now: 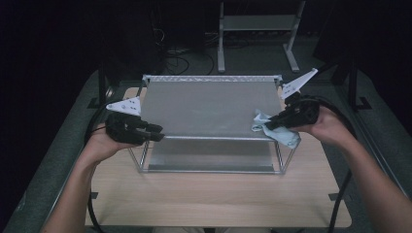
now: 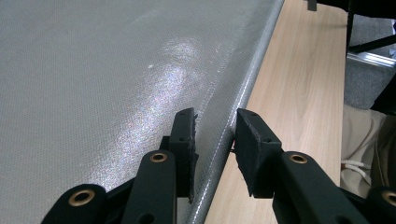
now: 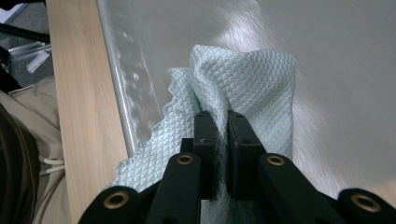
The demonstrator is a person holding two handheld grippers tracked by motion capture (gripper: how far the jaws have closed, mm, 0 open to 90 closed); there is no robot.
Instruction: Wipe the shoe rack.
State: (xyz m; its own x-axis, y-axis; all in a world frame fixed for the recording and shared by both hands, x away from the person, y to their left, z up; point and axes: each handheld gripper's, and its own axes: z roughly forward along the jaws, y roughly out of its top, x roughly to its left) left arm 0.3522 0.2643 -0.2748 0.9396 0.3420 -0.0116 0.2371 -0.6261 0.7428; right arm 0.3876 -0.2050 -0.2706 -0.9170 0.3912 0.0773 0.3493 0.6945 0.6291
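A metal-framed rack with a grey shelf top [image 1: 209,104] stands on the wooden table [image 1: 218,199]. My left gripper [image 1: 156,133] is at the rack's front left corner. In the left gripper view its jaws [image 2: 215,121] straddle the shelf's front rim [image 2: 243,84], with the pads closed against it. My right gripper [image 1: 268,125] is at the shelf's front right corner, shut on a pale green waffle cloth [image 1: 287,138]. The cloth [image 3: 252,79] bunches up between the pads [image 3: 223,116] and lies partly on the grey top [image 3: 336,70], partly over its edge.
A lower shelf [image 1: 209,155] sits inside the rack's frame. Bare wood lies in front of the rack and on both sides. Cables trail from both grippers. A metal stand [image 1: 257,29] rises behind the table in the dark.
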